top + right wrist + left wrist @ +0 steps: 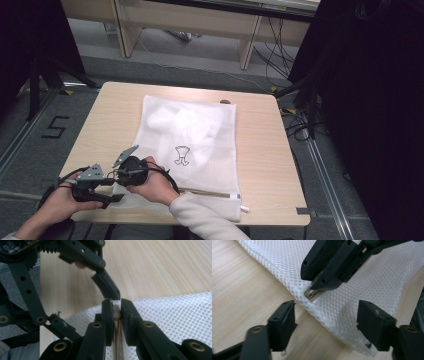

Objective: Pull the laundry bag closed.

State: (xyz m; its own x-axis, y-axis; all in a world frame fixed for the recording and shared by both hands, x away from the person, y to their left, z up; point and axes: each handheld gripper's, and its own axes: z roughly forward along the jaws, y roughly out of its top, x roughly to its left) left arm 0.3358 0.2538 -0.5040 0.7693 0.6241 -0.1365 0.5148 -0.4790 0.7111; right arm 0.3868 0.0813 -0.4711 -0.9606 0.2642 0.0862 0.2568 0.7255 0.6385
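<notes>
High view: white mesh laundry bag [187,135] w/ a small black line drawing on it lies flat on the light wooden table [270,165], its zip edge along the near side, close to me. Both my grippers work at its near-left corner.

Right gripper view: my right gripper [116,308] is clamped tight on the small metal zip pull [116,310] at the top of the beige zipper tape [117,345]; jaws nearly meet, only the pull btwn them. In the left gripper view the same gripper [317,287] comes in from above, pinching that pull [310,293] at the bag's seam.

Left gripper view: my left gripper [325,322] has its jaws apart, straddling the bag corner [342,315]. Mesh sits btwn them, but the pads aren't pressing it; left jaw is over bare wood, right jaw just beside the folded edge. So not gripping.

Hard to make out: in the high view my hands [150,182] and white sleeve [205,217] cover the corner and part of the zip edge, so jaw tips can't be read there. Something pale is inside the bag, blurred by the mesh; can't tell what. Right gripper view cuts the zipper off at the bottom.
</notes>
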